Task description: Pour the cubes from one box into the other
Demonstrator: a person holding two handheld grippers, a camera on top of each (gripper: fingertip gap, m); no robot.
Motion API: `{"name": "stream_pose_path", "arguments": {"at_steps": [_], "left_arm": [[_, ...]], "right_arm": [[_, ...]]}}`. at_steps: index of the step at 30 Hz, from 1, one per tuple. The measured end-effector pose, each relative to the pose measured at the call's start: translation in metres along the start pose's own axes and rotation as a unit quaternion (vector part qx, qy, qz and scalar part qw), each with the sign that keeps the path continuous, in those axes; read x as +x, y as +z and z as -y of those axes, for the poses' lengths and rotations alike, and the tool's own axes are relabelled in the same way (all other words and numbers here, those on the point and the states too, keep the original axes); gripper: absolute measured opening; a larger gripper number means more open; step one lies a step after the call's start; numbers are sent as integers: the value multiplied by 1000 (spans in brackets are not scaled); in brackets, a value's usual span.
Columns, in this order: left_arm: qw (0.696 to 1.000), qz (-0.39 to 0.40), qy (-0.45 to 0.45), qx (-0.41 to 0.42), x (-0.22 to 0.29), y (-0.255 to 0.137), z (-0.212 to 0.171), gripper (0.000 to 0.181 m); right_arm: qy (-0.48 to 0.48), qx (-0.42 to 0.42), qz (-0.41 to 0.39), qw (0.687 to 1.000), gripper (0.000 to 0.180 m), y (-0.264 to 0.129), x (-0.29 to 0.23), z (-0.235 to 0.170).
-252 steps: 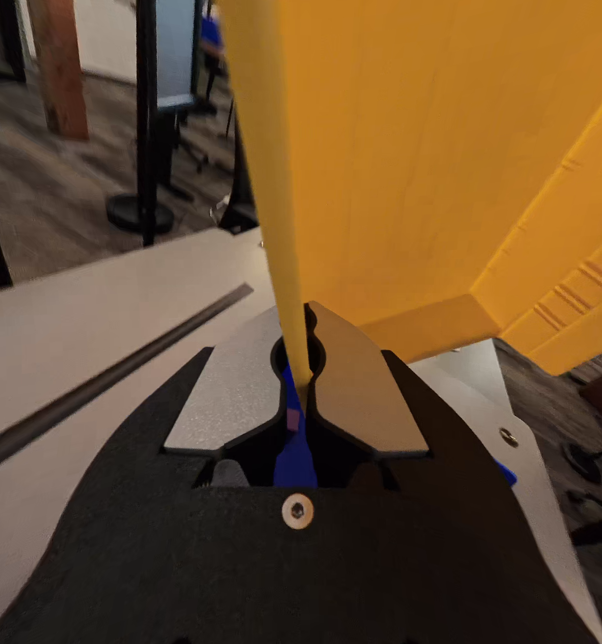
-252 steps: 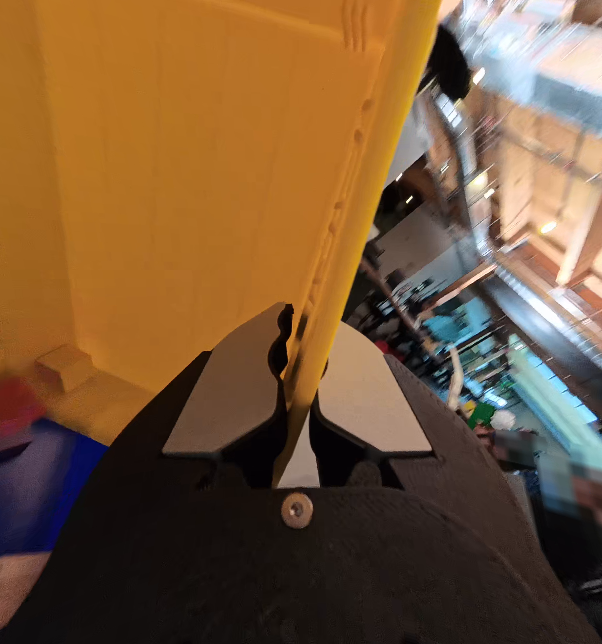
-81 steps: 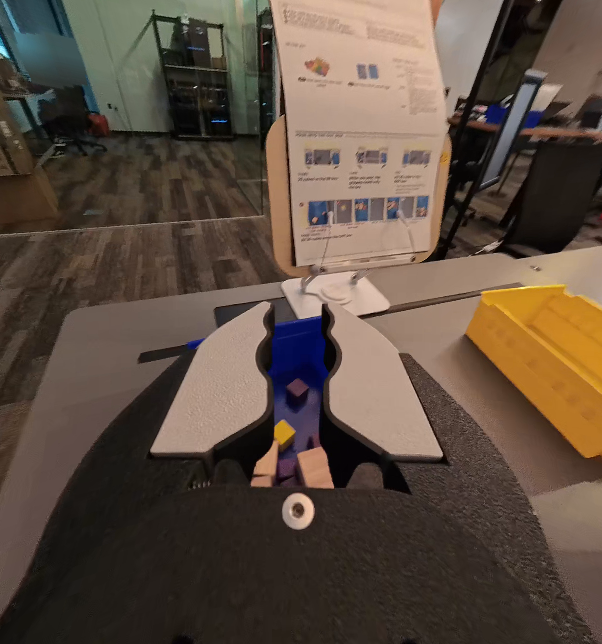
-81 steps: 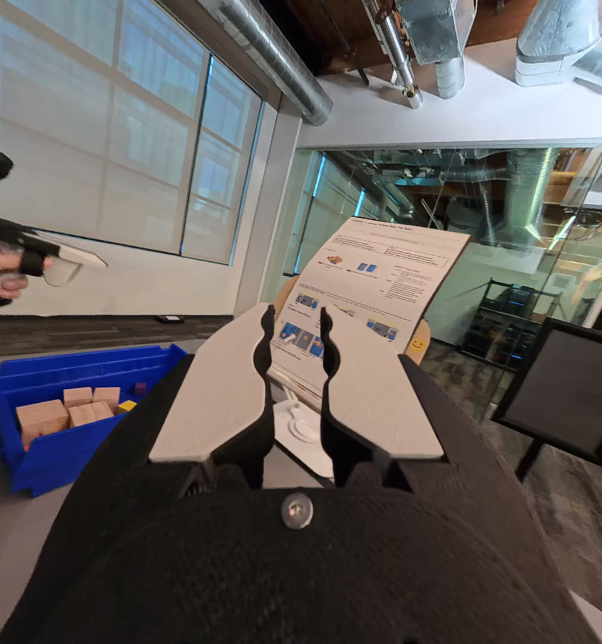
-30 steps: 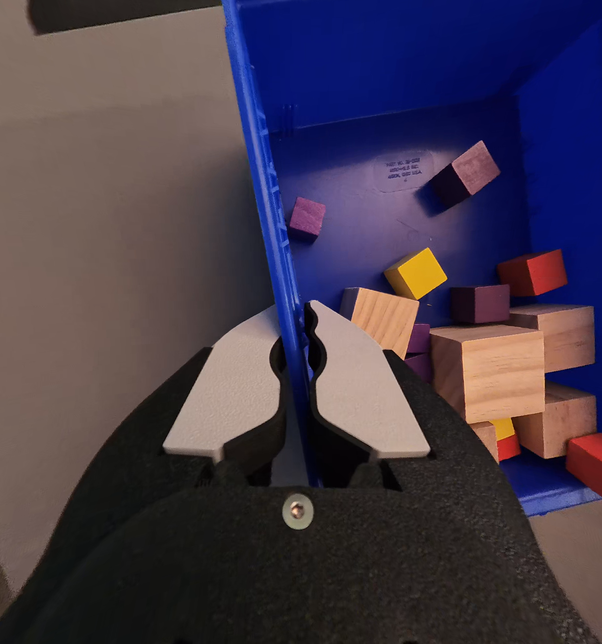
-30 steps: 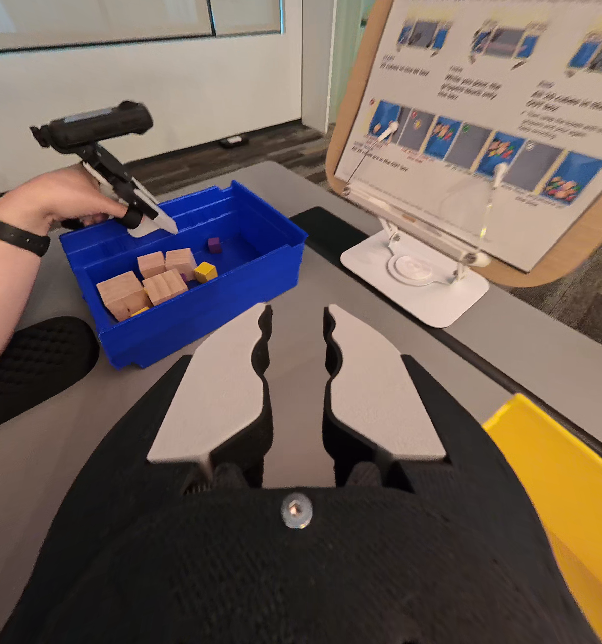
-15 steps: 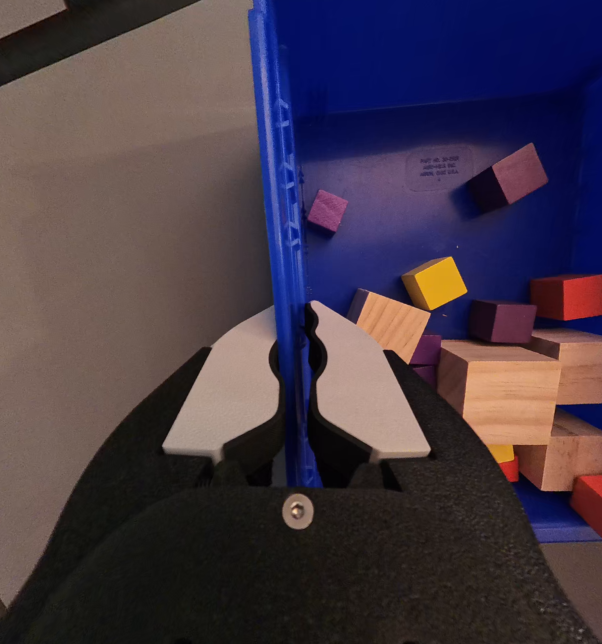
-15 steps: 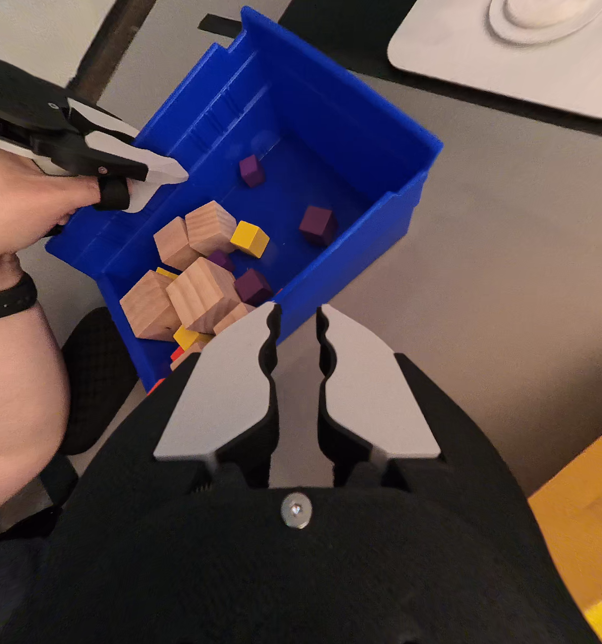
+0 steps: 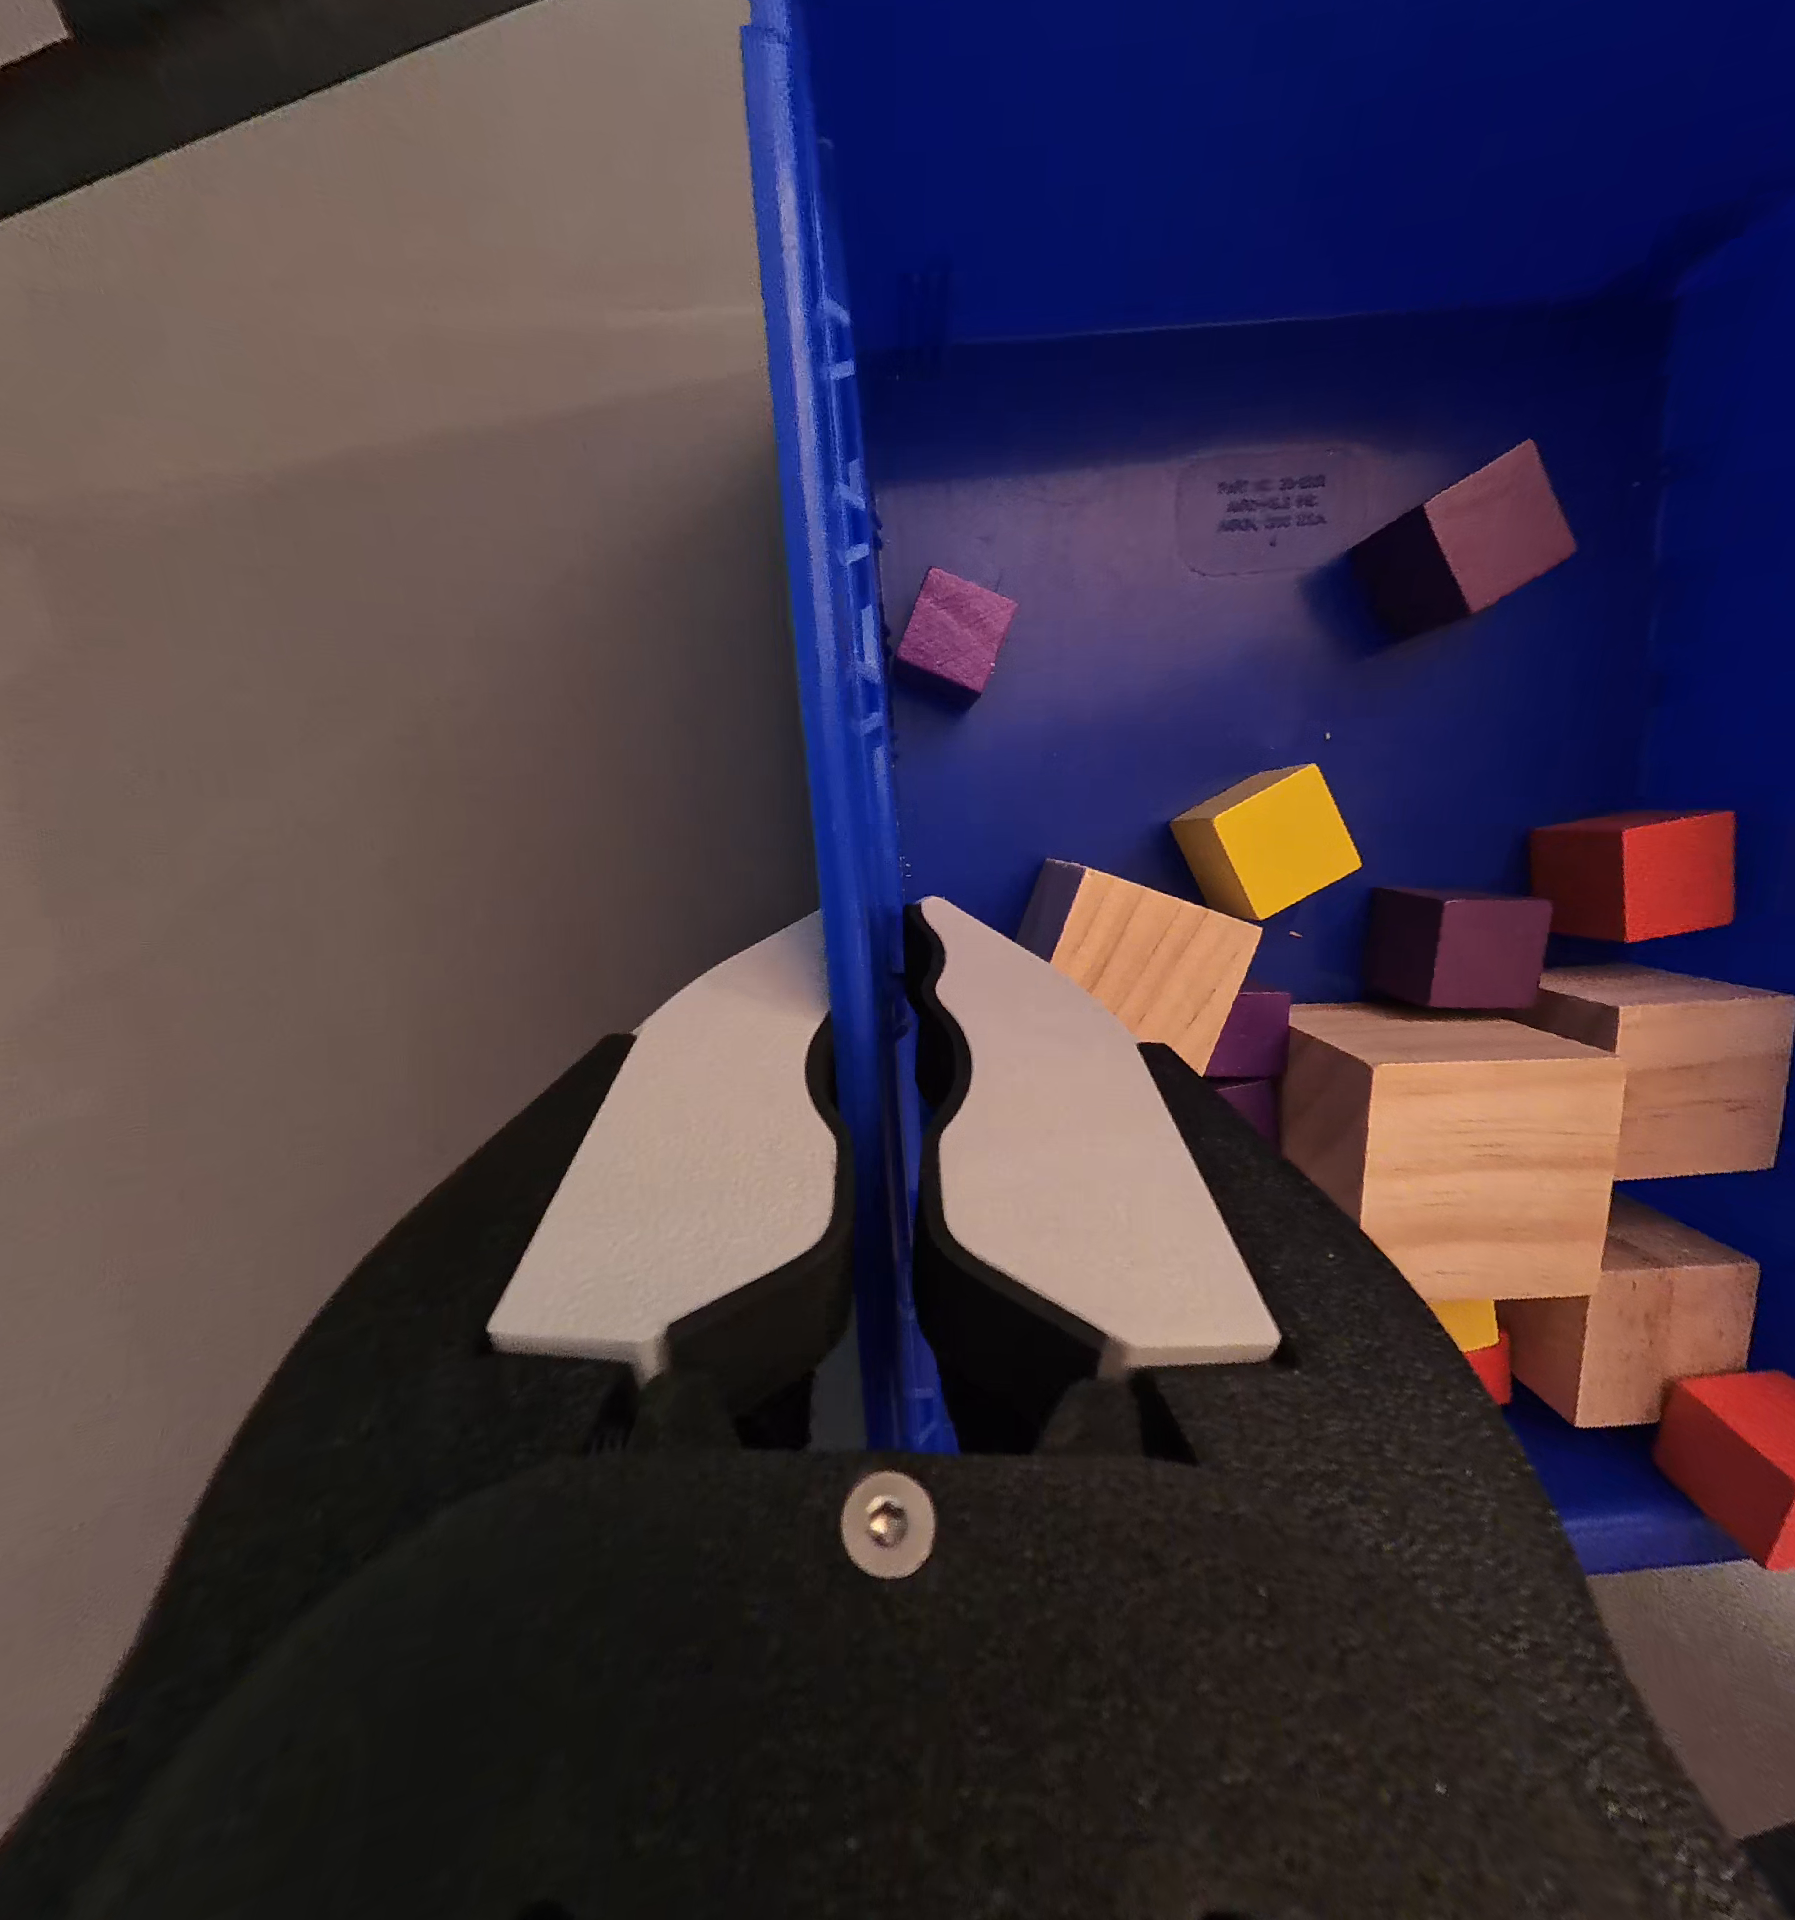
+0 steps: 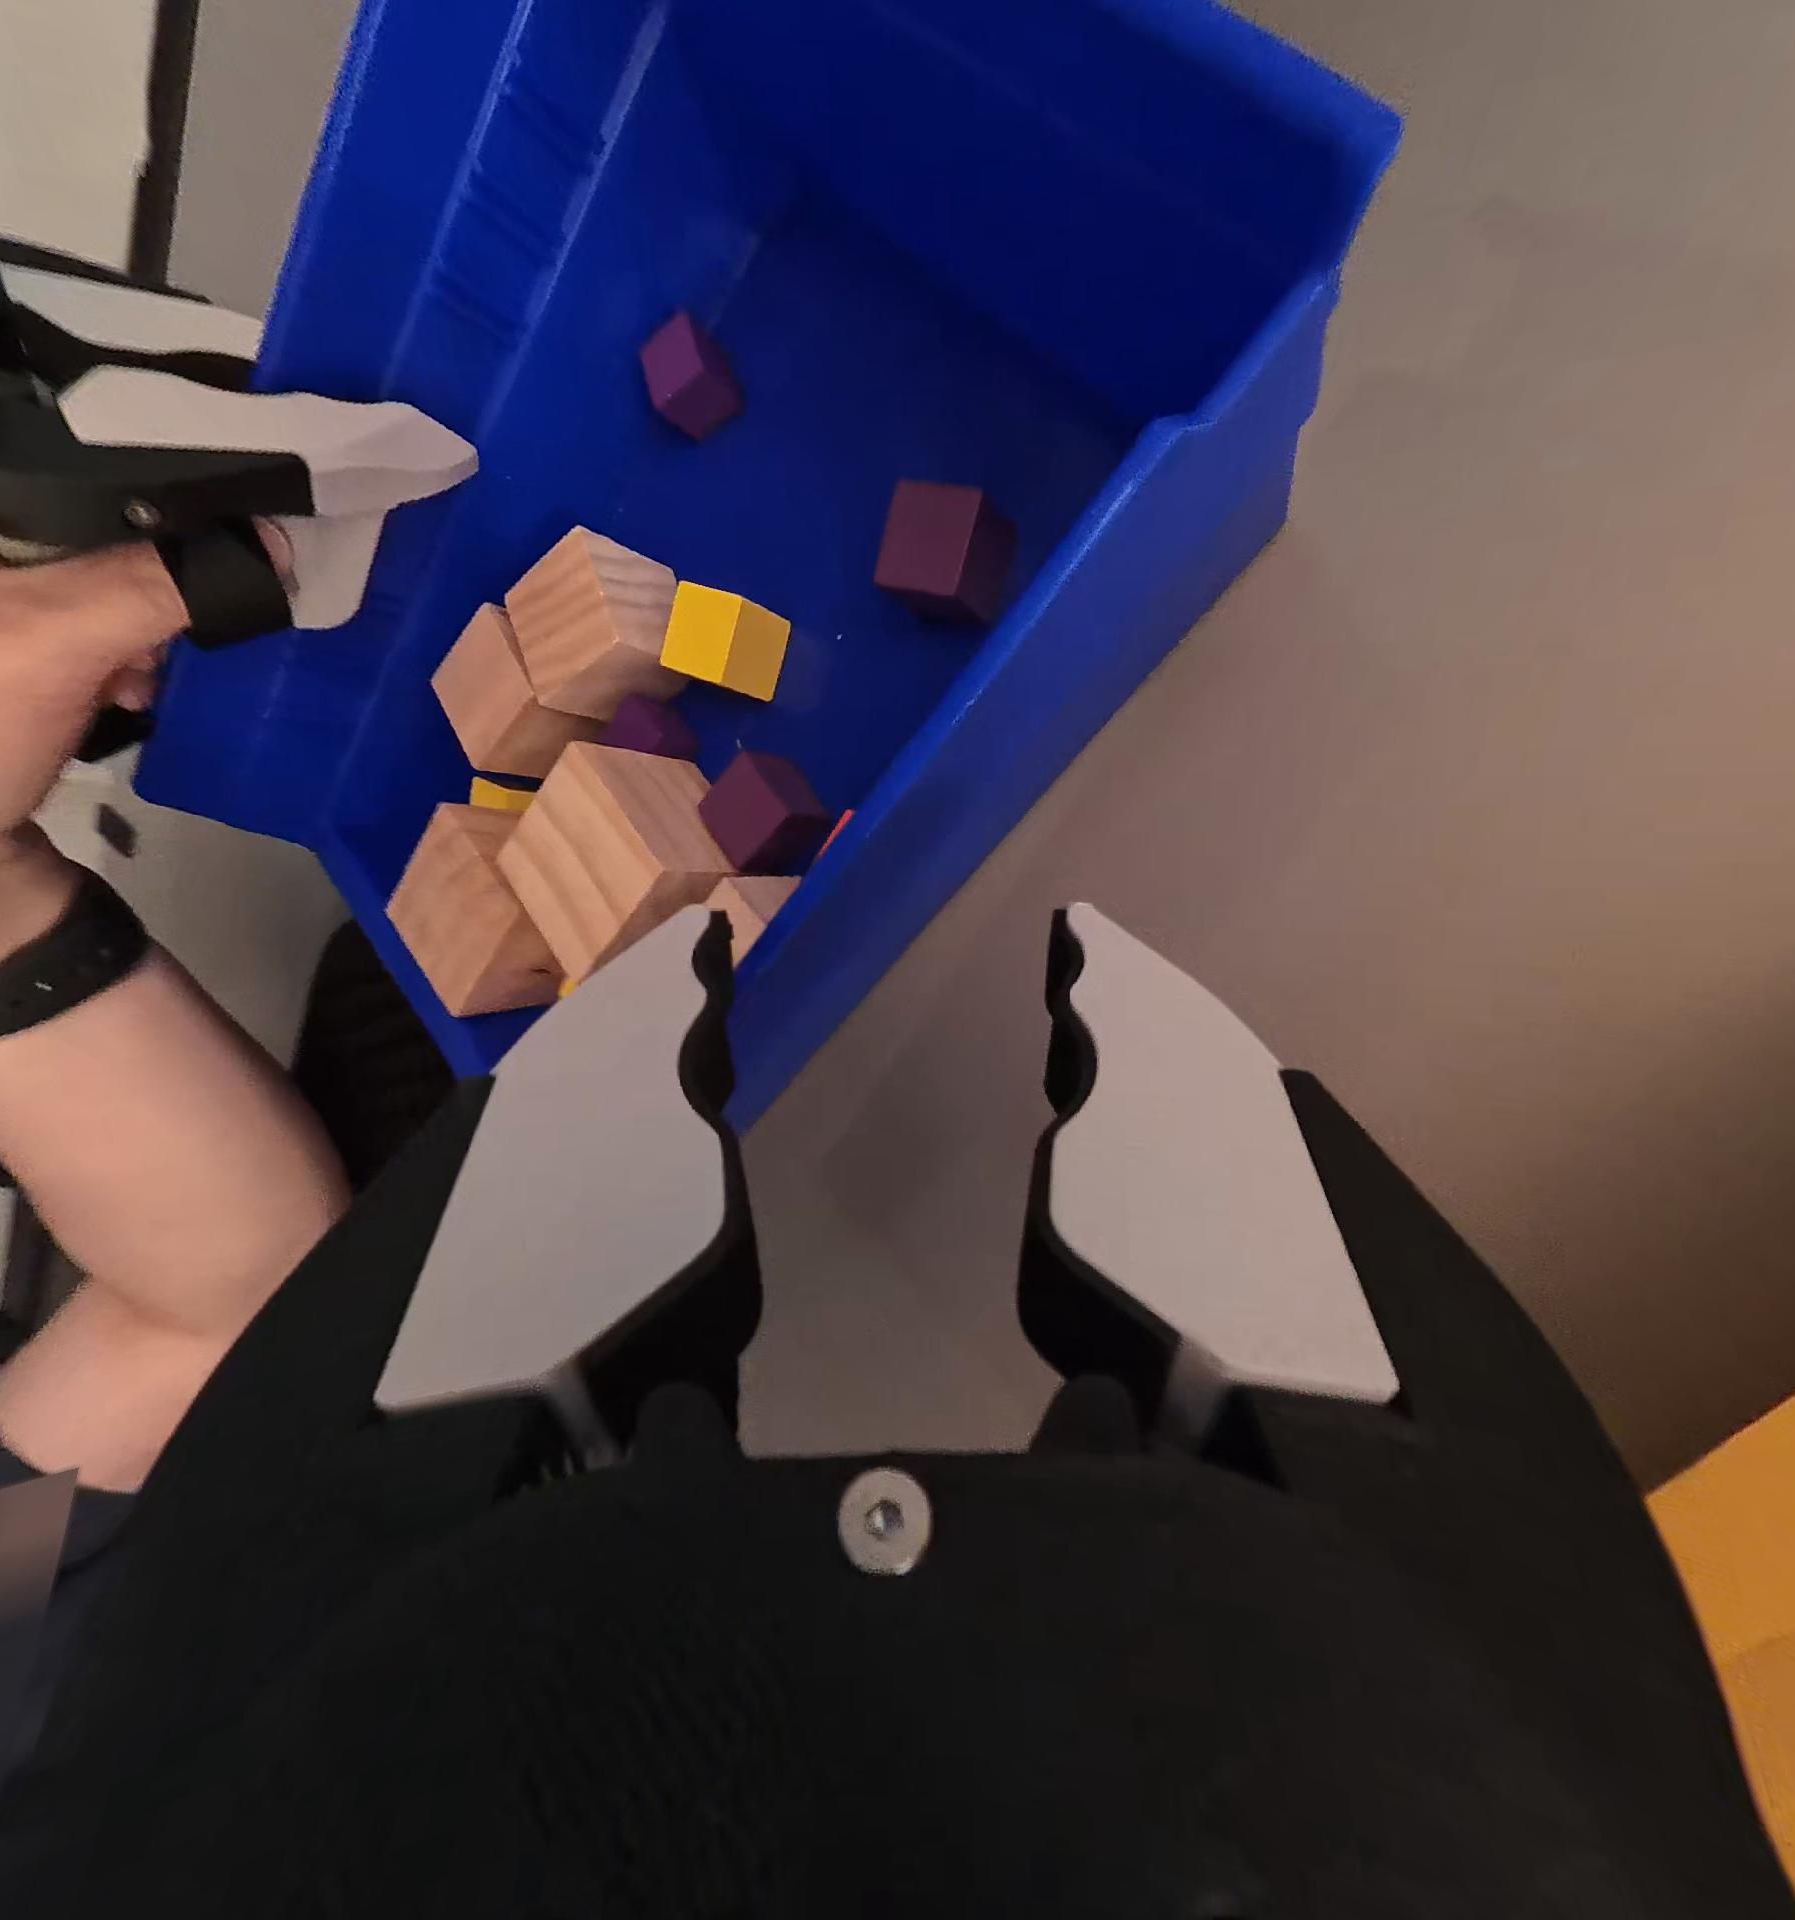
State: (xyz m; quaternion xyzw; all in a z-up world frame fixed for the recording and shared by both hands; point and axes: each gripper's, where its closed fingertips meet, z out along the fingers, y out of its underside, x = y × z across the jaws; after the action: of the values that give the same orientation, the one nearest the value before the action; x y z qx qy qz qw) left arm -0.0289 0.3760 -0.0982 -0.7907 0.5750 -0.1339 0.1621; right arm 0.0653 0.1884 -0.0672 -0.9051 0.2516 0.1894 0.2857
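A blue box sits on the grey table and holds several cubes: plain wood, purple, yellow and red. My left gripper is shut on the box's left wall. In the right wrist view the blue box lies ahead, with the left gripper clamped on its far wall. My right gripper is open and empty, its left finger over the box's near wall, its right finger outside it. A corner of the yellow box shows at lower right.
The grey table spreads left of the blue box. A person's hand and forearm with a black wristband hold the left gripper. A dark strip crosses the table's far side.
My right gripper has moved down closer to the blue box's near wall and opened wider. My left gripper stays shut on the left wall, nearly still.
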Motion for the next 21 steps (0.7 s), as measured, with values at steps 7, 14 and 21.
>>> {"name": "stream_pose_path", "arguments": {"at_steps": [7, 14, 21], "left_arm": [[1000, -5, 15, -1, 13, 2, 3, 6], [1000, -12, 22, -8, 31, 3, 4, 6], [998, -19, 28, -44, 51, 1, -5, 6]], "right_arm": [[88, -12, -2, 996, 58, 7, -5, -1], [115, -54, -69, 990, 41, 20, 11, -19], [103, -90, -124, 983, 33, 16, 32, -26]]}}
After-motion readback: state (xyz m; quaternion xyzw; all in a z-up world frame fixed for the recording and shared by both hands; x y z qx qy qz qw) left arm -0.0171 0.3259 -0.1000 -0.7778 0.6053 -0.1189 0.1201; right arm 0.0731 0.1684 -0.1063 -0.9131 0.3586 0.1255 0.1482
